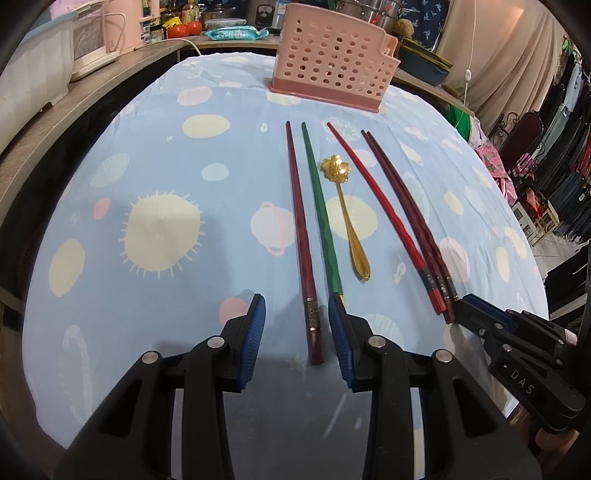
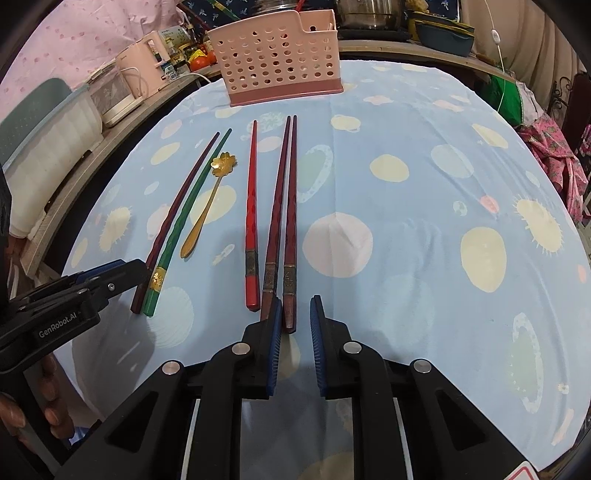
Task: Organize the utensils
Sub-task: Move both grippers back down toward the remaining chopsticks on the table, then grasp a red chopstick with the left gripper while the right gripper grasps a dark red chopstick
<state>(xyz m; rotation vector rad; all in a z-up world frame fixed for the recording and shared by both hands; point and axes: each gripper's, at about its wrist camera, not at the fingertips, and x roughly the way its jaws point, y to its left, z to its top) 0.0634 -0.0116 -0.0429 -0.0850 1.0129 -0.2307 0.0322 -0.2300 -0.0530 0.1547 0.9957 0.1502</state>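
Note:
Several chopsticks and a gold spoon lie in a row on the blue tablecloth, with a pink perforated utensil holder standing behind them. My left gripper is open, its jaws on either side of the thick end of a dark red chopstick, with a green chopstick beside it. My right gripper is open, with the thick end of a dark red chopstick between its jaws. A second dark red chopstick and a bright red one lie just left of it. The holder and the spoon also show in the right wrist view.
A wooden shelf with white containers and a pink kettle runs along the left and back of the table. Pots and a dark bowl stand behind the holder. Clothes hang at the far right.

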